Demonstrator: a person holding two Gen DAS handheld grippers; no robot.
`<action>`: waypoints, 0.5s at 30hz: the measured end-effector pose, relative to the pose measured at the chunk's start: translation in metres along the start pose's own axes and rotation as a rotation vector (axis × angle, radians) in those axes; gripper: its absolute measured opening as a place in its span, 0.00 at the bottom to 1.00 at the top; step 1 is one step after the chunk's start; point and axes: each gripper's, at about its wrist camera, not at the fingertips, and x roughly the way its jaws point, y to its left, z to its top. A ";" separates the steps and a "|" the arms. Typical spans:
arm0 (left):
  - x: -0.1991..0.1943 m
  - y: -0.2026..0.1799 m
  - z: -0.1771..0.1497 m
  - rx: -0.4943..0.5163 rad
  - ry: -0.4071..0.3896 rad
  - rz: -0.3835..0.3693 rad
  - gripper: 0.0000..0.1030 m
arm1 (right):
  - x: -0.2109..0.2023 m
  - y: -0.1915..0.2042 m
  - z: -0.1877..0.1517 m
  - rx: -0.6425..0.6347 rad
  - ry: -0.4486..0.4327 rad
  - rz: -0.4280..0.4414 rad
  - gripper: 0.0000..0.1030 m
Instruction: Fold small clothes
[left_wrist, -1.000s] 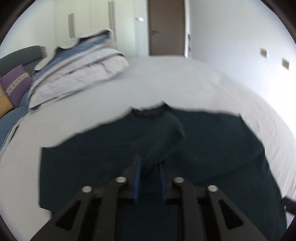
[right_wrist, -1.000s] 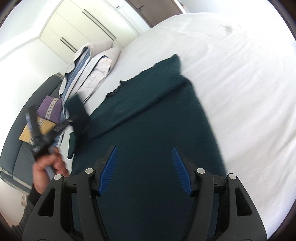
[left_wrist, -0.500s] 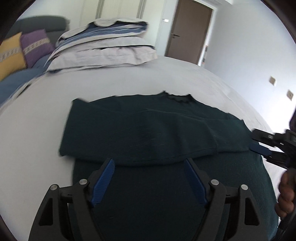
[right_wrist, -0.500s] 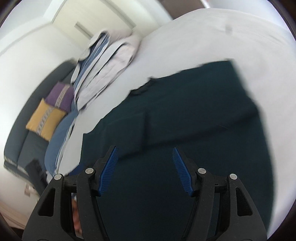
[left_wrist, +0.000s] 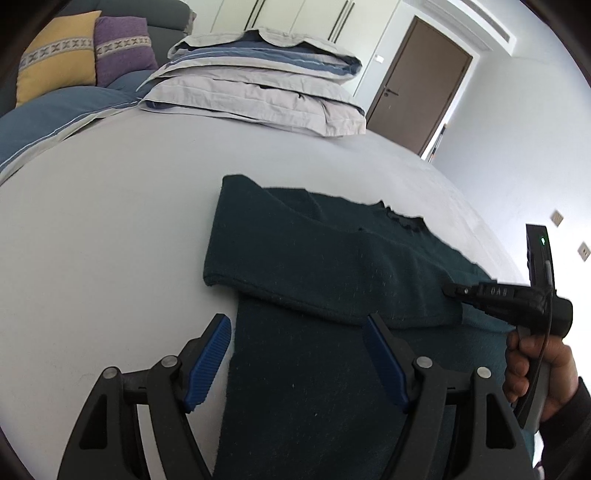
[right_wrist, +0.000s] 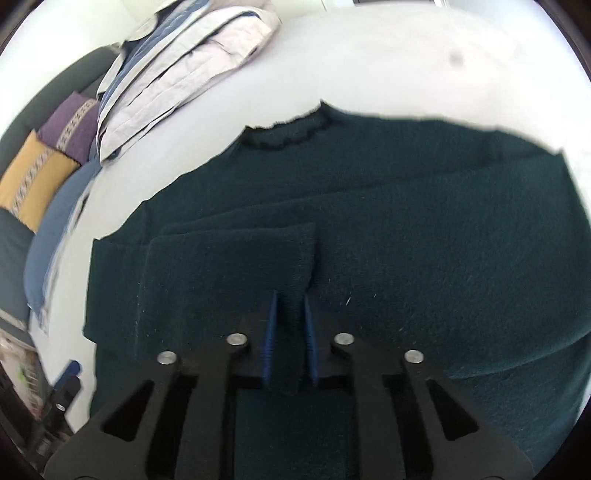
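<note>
A dark green sweater (left_wrist: 314, 280) lies flat on the white bed, collar away from me, with a sleeve (left_wrist: 295, 266) folded across its chest. My left gripper (left_wrist: 297, 363) is open and empty, low over the sweater's left edge. My right gripper (right_wrist: 290, 332) is shut on the end of the folded sleeve (right_wrist: 236, 266), and the cloth is pinched between the blue pads. The right gripper also shows in the left wrist view (left_wrist: 461, 291), held by a hand at the right.
The white bed sheet (left_wrist: 110, 240) surrounds the sweater. A stack of folded bedding (left_wrist: 258, 96) sits at the head of the bed. Yellow and purple cushions (left_wrist: 81, 59) lie on a sofa at the left. A brown door (left_wrist: 417, 88) stands behind.
My left gripper let go of the sleeve, opened and drew back to the left. My right gripper came down on the sweater and shut on the sleeve end.
</note>
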 end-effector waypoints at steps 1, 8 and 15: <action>-0.001 0.001 0.002 -0.005 -0.005 0.000 0.74 | -0.007 0.004 0.001 -0.021 -0.021 -0.007 0.06; -0.001 0.024 0.026 -0.060 -0.034 0.026 0.74 | -0.052 -0.008 0.021 -0.023 -0.111 0.010 0.06; 0.029 0.043 0.063 -0.088 0.009 0.076 0.68 | -0.049 -0.058 0.017 0.053 -0.095 -0.030 0.06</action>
